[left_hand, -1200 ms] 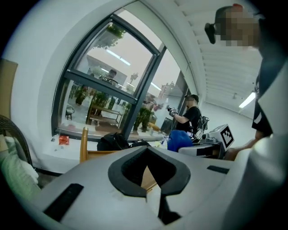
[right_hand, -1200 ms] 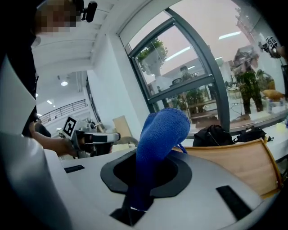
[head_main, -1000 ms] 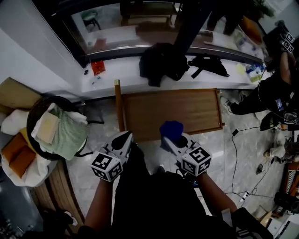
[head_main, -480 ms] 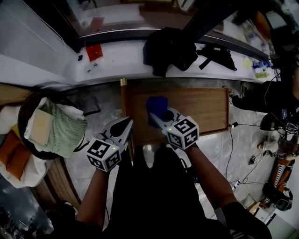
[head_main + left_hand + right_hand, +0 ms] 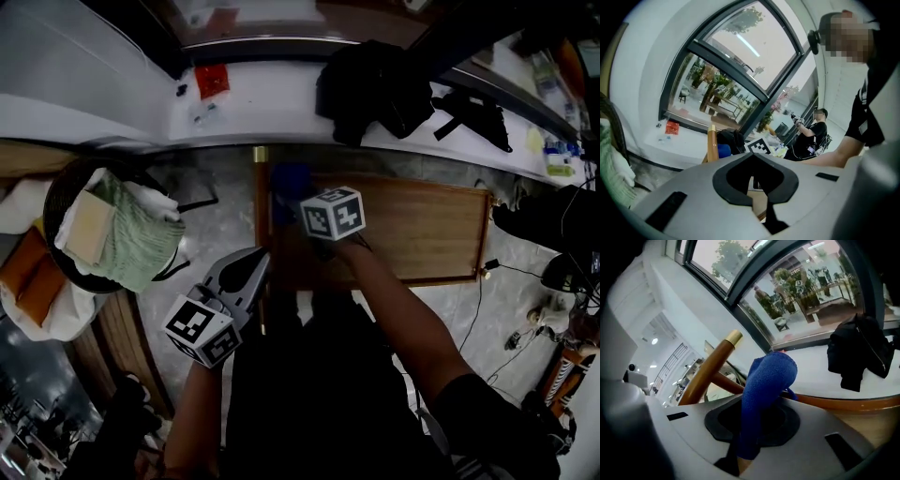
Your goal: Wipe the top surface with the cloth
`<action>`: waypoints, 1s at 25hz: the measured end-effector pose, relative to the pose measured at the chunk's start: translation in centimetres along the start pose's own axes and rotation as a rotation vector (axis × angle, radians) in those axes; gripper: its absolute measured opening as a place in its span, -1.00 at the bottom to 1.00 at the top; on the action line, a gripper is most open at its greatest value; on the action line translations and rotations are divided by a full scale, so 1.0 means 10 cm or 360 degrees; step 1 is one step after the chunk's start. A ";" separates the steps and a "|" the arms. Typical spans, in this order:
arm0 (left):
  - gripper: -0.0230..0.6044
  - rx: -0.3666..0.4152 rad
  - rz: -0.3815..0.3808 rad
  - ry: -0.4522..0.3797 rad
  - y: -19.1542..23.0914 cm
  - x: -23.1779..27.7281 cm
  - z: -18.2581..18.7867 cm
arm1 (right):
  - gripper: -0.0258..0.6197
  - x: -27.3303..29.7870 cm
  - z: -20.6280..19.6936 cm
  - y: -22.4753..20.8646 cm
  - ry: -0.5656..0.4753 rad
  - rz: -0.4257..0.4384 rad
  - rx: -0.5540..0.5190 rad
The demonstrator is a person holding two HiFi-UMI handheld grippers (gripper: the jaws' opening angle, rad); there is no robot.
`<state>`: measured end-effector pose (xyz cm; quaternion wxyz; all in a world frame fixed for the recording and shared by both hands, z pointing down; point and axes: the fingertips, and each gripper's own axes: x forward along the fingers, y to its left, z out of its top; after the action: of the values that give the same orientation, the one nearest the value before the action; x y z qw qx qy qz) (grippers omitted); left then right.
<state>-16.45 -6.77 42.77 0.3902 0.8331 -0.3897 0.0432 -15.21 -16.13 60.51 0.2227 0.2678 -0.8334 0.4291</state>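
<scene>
The wooden top (image 5: 422,225) lies below me, with a brass-capped post (image 5: 260,155) at its far left corner. My right gripper (image 5: 298,199) reaches over that corner, shut on the blue cloth (image 5: 289,180), which rests on the wood there. In the right gripper view the cloth (image 5: 766,390) bulges out of the right gripper (image 5: 752,430), next to the post (image 5: 710,369) and the top's rim (image 5: 834,404). My left gripper (image 5: 248,265) hangs short of the top's near left edge. In its own view the left gripper (image 5: 754,180) is shut on nothing.
A dark basket (image 5: 66,197) with green cloth (image 5: 131,239) stands at the left. Black garments (image 5: 375,84) and a red packet (image 5: 211,80) lie on the white ledge (image 5: 272,108) behind the top. Cables (image 5: 520,272) run across the floor at right. A person (image 5: 811,136) stands beyond.
My right gripper has carried the blue cloth forward and to the left, from near the top's front edge to its far left corner. The left gripper stayed low by my side.
</scene>
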 end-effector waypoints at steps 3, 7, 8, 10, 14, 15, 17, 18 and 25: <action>-0.90 -0.0024 0.0022 -0.0060 -0.08 -0.03 0.06 | -0.72 0.13 -0.11 -0.02 0.0084 0.0002 -0.0009; -0.89 -0.0001 0.0061 -0.0032 -0.16 -0.03 -0.02 | -0.72 0.18 -0.13 -0.10 0.0102 -0.0024 -0.0041; -0.89 0.0005 0.0068 -0.0020 -0.18 -0.03 -0.05 | -0.72 0.18 -0.13 -0.11 0.0111 -0.0029 -0.0042; -0.89 0.0007 0.0088 0.0004 -0.22 -0.02 -0.09 | -0.72 0.20 -0.14 -0.14 0.0132 -0.0037 -0.0051; -0.89 0.0032 0.0068 0.0022 -0.31 0.07 -0.12 | -0.72 0.20 -0.16 -0.20 0.0157 -0.0075 -0.0175; -0.89 0.0038 0.0050 0.0022 -0.35 0.10 -0.11 | -0.72 0.20 -0.18 -0.21 0.0169 -0.0092 -0.0221; -0.89 0.0020 0.0029 0.0015 -0.42 0.15 -0.07 | -0.72 0.20 -0.23 -0.23 0.0195 -0.0111 -0.0312; -0.89 0.0025 0.0028 0.0012 -0.44 0.16 -0.05 | -0.72 0.20 -0.25 -0.23 0.0204 -0.0112 -0.0342; -0.89 0.0056 0.0042 0.0028 -0.52 0.27 -0.02 | -0.72 0.05 -0.23 -0.36 0.0203 -0.0129 -0.0377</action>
<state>-10.94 -6.26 40.73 0.3782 0.8342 -0.3965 0.0625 -12.98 -16.09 64.14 0.3223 0.2452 -0.8510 0.3344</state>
